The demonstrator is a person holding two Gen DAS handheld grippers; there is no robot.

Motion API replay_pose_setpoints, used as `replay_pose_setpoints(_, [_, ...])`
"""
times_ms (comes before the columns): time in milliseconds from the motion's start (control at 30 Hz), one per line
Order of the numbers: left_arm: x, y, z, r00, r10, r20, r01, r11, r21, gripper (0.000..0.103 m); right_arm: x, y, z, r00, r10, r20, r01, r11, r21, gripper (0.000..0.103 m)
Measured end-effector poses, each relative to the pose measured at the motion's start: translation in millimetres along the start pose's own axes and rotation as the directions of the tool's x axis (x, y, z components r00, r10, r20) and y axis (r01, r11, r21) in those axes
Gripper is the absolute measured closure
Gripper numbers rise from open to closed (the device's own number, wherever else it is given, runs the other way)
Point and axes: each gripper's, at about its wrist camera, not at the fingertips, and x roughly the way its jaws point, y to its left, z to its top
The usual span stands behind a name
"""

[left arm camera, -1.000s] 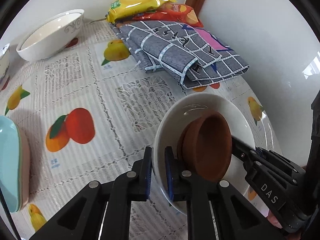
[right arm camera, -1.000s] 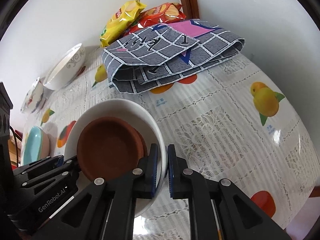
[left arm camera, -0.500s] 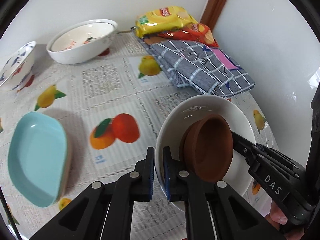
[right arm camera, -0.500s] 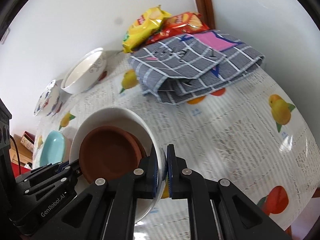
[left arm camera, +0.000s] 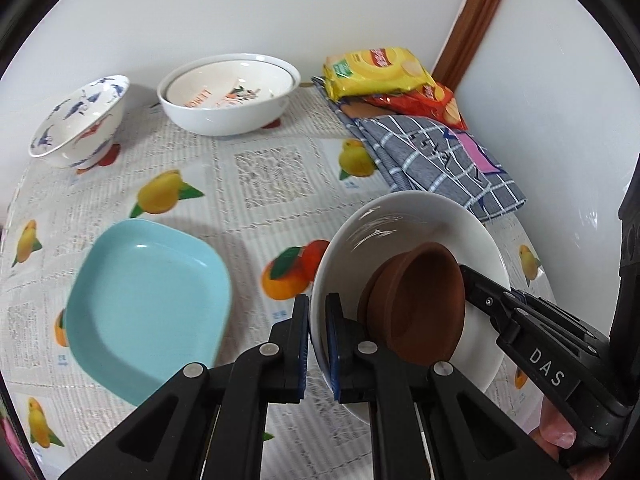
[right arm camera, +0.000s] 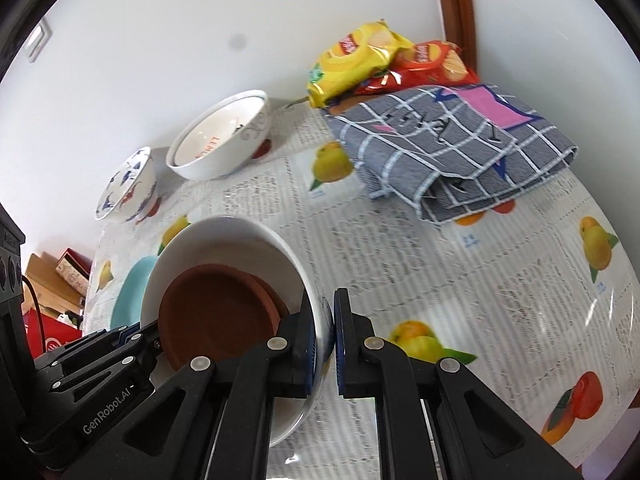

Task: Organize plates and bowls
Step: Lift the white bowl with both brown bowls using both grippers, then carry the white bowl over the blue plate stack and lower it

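Both claws clamped the rim of one white bowl [left arm camera: 404,232]: left gripper [left arm camera: 318,336] pinched the near-left rim, right gripper [right arm camera: 326,342] pinched the opposite rim, jaws nearly together with only the bowl wall between them. Bowl was held off the fruit-print tablecloth [left arm camera: 256,172] and tilted, with brown dishes [left arm camera: 416,304] nested loose inside, leaning against the right gripper's fingers in the left wrist view. Teal plate [left arm camera: 148,304] sat on the cloth at about 9 o'clock of the bowl, close by; large white bowl [left arm camera: 228,100] and blue-patterned bowl [left arm camera: 80,120] stood at 11–12 o'clock near the wall, well apart. Folded checked cloth [left arm camera: 440,160] and snack bags [left arm camera: 380,72] lay at 1 o'clock. Main risk, as a judgement: the brown dishes were not gripped by anything, so more tilt could slide them out over the low rim. Thin-rim pinches on glazed ceramic could slip if the two hands drifted apart or twisted unevenly. Setting down onto the teal plate off-centre could chip rims or leave the stack rocking.
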Motion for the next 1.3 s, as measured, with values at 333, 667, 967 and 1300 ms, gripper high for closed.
replay_pose_setpoints(333, [-15.9,28.3,1.5,1.000,0.022,0.022,-0.021,0.999,-0.027,0.095,1.7,34.8,1.8,1.000,0.022,0.005,-0.022,0.999,-0.042,0.095])
replay_pose_setpoints(667, [-26.1,53.3,1.6,0.999,0.037,0.038,-0.035,0.998,-0.061,0.095,5.7,59.5,3.2,0.999,0.048,0.000,-0.048,0.997,-0.067,0.095])
replay_pose_setpoints(967, [-33.3,73.6,2.7,0.997,0.053,0.050,-0.048,0.995,-0.088,0.095,10.6,82.2,5.6,0.998,0.067,-0.002,-0.067,0.993,-0.095,0.095])
replay_pose_setpoints(1300, [-39.4,99.4,3.5,0.995,0.077,0.055,-0.070,0.990,-0.124,0.095,21.0,107.6,5.6,0.995,0.098,-0.016,-0.099,0.988,-0.118,0.095])
